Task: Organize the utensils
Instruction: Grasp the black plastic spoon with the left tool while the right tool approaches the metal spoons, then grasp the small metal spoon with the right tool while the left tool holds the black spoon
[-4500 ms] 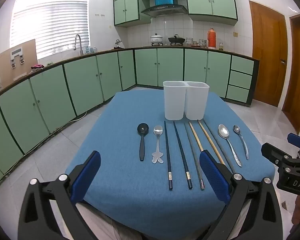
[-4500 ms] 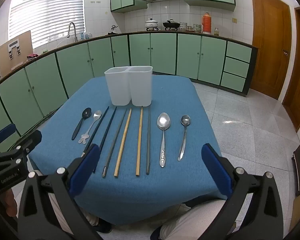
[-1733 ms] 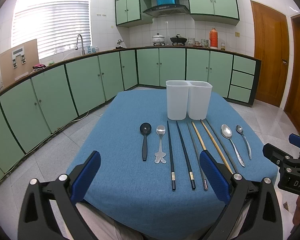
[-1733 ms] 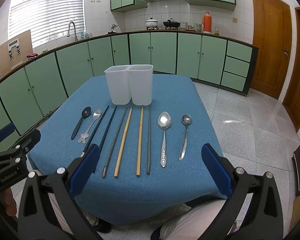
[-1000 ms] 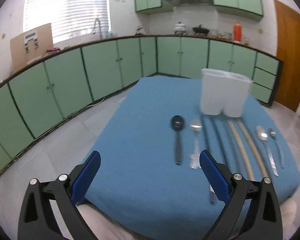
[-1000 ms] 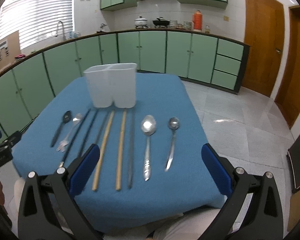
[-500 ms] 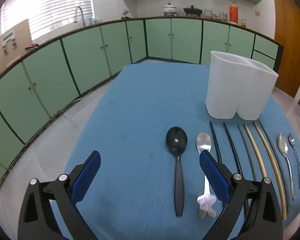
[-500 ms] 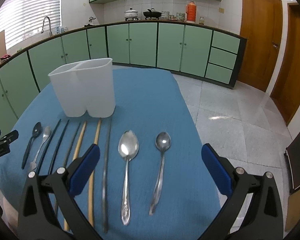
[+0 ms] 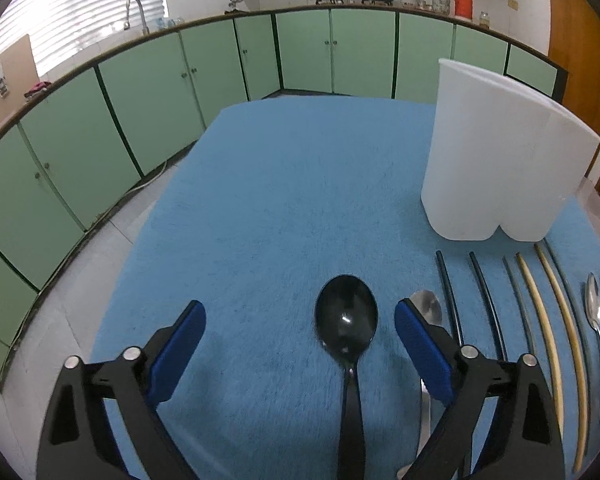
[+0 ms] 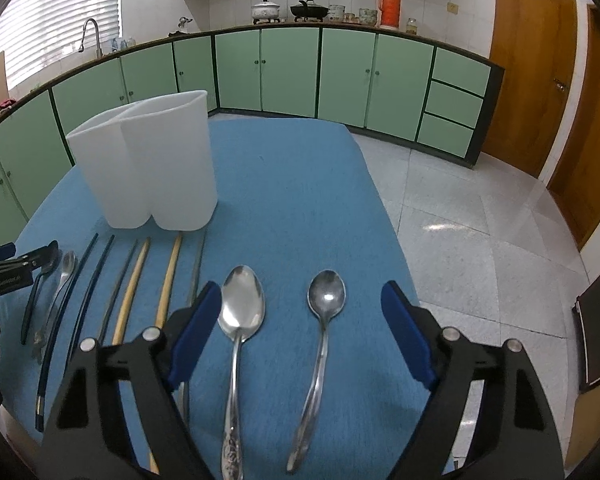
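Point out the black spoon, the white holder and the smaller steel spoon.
black spoon (image 9: 347,320), left wrist view, on its bowl.
white holder (image 10: 156,168), right wrist view, on its front wall.
smaller steel spoon (image 10: 326,294), right wrist view, on its bowl.

Left tool (image 9: 300,344), right tool (image 10: 302,328) angled down (jaws wide, closing slightly).

A white two-compartment holder (image 10: 152,168) stands upright near the cloth's middle, empty as far as shows. Toward the near edge the utensils lie flat in a row, left to right: black spoon (image 9: 347,324), small steel spoon (image 9: 427,307), six chopsticks (image 10: 134,280), large spoon (image 10: 241,308), small spoon (image 10: 326,294).
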Demonstrator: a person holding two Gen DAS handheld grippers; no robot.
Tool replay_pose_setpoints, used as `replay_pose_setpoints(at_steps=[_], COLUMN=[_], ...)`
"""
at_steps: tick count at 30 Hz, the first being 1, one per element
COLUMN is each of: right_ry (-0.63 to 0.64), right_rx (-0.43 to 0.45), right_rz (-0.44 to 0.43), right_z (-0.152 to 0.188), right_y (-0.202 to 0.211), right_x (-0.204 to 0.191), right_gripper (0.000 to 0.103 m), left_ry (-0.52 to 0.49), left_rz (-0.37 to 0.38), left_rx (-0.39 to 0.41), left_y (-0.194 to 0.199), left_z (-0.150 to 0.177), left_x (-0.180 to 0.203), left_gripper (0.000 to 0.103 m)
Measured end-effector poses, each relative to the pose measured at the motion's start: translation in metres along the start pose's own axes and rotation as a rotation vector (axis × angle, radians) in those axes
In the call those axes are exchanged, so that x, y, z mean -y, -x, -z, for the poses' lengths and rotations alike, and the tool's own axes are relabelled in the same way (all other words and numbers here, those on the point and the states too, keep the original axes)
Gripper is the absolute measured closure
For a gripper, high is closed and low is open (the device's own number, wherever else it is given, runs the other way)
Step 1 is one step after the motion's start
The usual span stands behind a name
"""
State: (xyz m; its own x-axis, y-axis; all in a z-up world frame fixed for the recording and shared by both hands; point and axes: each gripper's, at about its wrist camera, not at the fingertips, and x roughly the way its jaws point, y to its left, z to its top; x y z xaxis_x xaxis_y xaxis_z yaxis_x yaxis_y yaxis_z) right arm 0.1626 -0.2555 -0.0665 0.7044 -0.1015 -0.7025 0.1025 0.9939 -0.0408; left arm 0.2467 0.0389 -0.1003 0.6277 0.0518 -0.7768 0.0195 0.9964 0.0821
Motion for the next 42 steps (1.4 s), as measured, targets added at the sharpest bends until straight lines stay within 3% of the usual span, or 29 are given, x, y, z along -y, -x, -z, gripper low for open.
replay_pose_setpoints(at_steps=[14,21,28,42], right_ry=[-0.003,-0.005,0.01,-0.032], right_rx=[-0.017,-0.037,-0.071,-0.162], right_rz=[0.009,0.006,0.007,-0.076], right_z=[-0.003,0.0,0.002,-0.018], right_y=[-0.015,-0.021,-0.027,-0.06], right_x=[0.002,0.006,0.013,0.022], right_gripper=[0.031,0.039,0.047,0.062], left_ry=[-0.007,-0.012,0.001,-0.019], left_rz=[0.068,0.096,0.114,0.107], left_rx=[-0.043,-0.033,-0.027,-0.03], left_y=[-0.019,-0.017,-0.01,-0.011], left_z=[-0.004,-0.002,0.004,0.003], left_x=[0.0,0.001,0.003,0.005], left_gripper=[0.044,0.067,0.068,0.066])
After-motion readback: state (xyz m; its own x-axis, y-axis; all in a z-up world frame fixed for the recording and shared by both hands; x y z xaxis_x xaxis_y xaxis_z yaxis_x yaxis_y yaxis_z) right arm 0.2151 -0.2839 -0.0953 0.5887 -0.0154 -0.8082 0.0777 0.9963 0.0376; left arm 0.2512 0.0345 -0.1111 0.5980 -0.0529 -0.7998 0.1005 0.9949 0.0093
